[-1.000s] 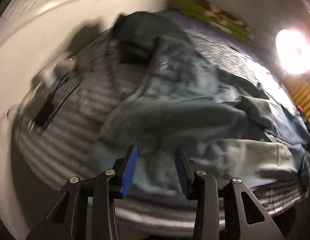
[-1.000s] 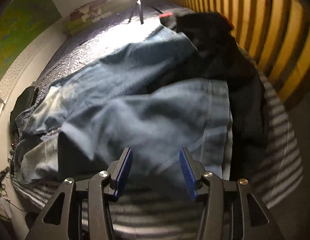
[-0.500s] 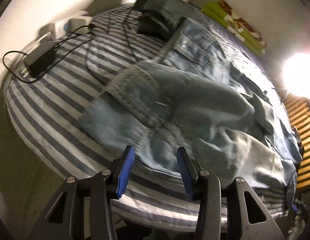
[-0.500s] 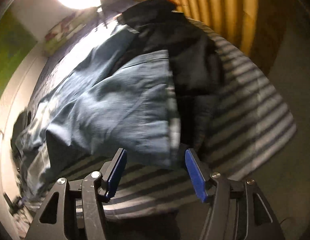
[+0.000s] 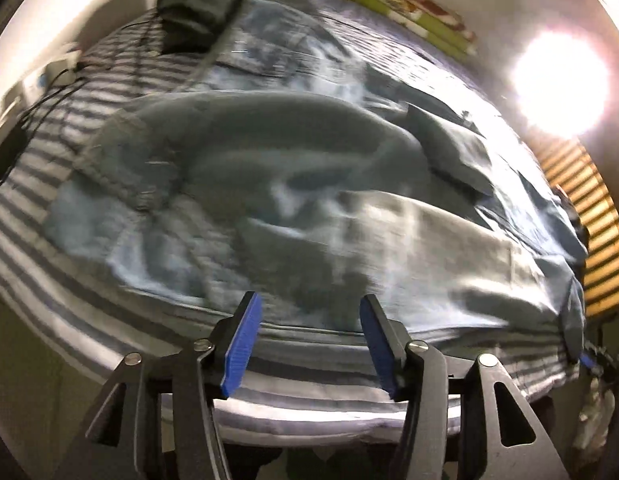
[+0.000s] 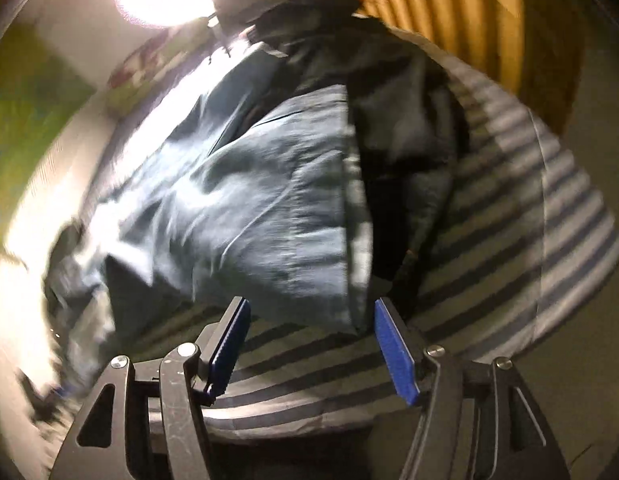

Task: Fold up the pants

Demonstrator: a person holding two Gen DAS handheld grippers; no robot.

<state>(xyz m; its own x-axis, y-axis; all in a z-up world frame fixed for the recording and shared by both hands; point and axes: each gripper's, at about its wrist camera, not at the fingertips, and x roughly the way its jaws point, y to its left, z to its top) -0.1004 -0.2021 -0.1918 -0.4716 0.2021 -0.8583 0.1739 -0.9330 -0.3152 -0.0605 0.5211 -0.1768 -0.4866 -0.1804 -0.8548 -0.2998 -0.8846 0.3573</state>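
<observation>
Light blue jeans (image 5: 293, 184) lie rumpled across a grey-striped bed (image 5: 33, 220), waistband to the left in the left wrist view. My left gripper (image 5: 307, 338) hovers open at the bed's near edge, just short of the denim, with nothing between its blue pads. In the right wrist view a leg end of the jeans (image 6: 269, 216) reaches toward me, its hem running down toward my right gripper (image 6: 311, 346). That gripper is open and empty, above the striped sheet just in front of the hem corner. Both views are motion-blurred.
A dark garment (image 6: 405, 148) lies beside the jeans' leg end and another dark bundle (image 5: 197, 12) at the far left. Cables and a power strip (image 5: 49, 76) sit on the bed's left side. A bright lamp (image 5: 561, 84) glares. Wooden slats (image 6: 461, 12) stand behind.
Both grippers have swung over the bed's edge: the left view shifted right along the jeans, and the right gripper came closer to the leg hem. Both stayed open.
</observation>
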